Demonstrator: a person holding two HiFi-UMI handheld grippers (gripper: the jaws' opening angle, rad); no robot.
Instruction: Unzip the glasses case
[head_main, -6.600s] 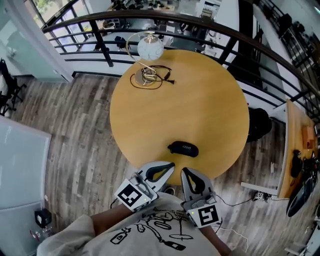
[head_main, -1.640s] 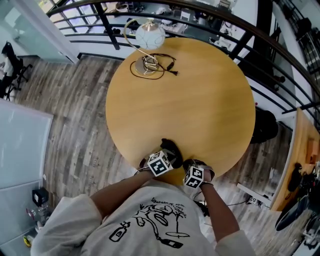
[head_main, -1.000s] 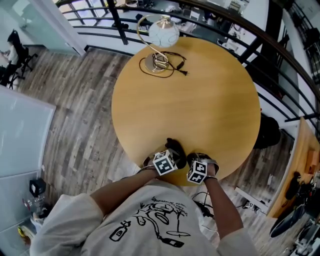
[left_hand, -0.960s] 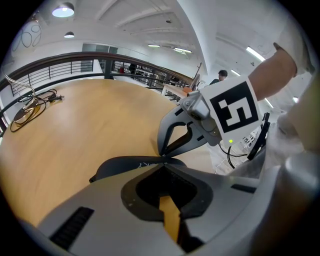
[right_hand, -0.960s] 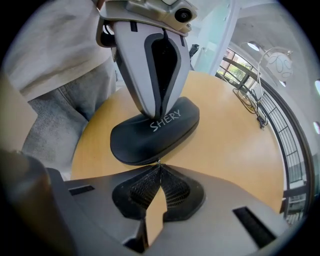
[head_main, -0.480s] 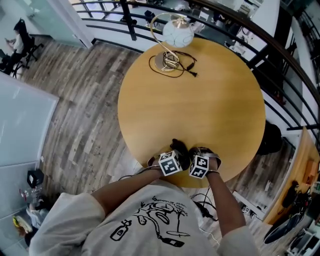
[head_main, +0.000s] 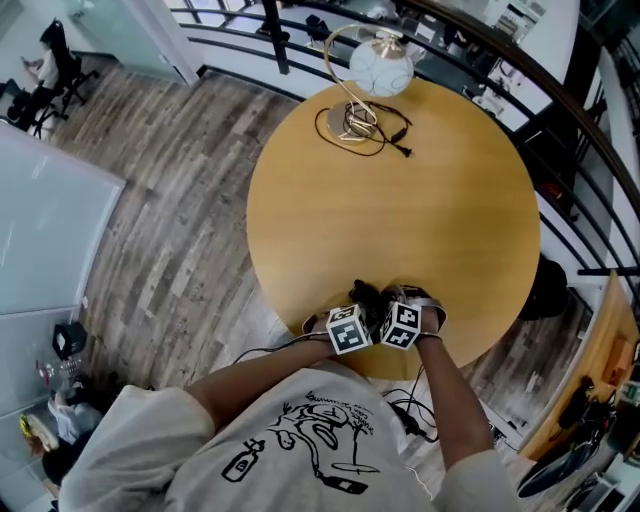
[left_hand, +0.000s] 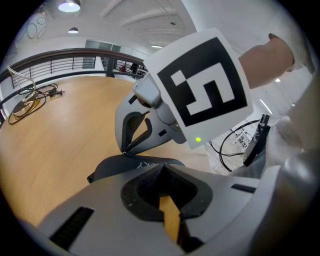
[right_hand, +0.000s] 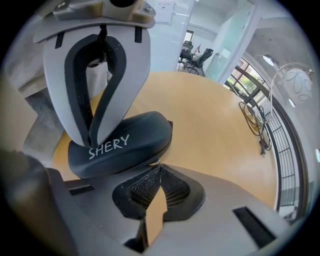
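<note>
A black glasses case (head_main: 365, 293) marked SHERY lies near the front edge of the round wooden table (head_main: 400, 200). Both grippers meet over it. In the right gripper view, my right gripper (right_hand: 159, 166) is shut, and a small metal zipper pull (right_hand: 159, 162) sits at its tips against the edge of the case (right_hand: 135, 142). My left gripper (right_hand: 93, 142) comes down from above, shut, with its tips resting on the case's top by the lettering. In the left gripper view, the left gripper (left_hand: 162, 167) touches the case (left_hand: 125, 170) and the right gripper (left_hand: 125, 149) is at its far end.
A white globe lamp (head_main: 380, 65) with a coiled cable (head_main: 375, 130) stands at the table's far edge. A dark railing runs behind the table. The floor is wood planks. Loose cables (left_hand: 250, 145) hang by the person's body.
Both grippers have moved from in front of the body onto the case. Over the last second they have stayed there, the right one edging closer to the left. The head view has drifted.
</note>
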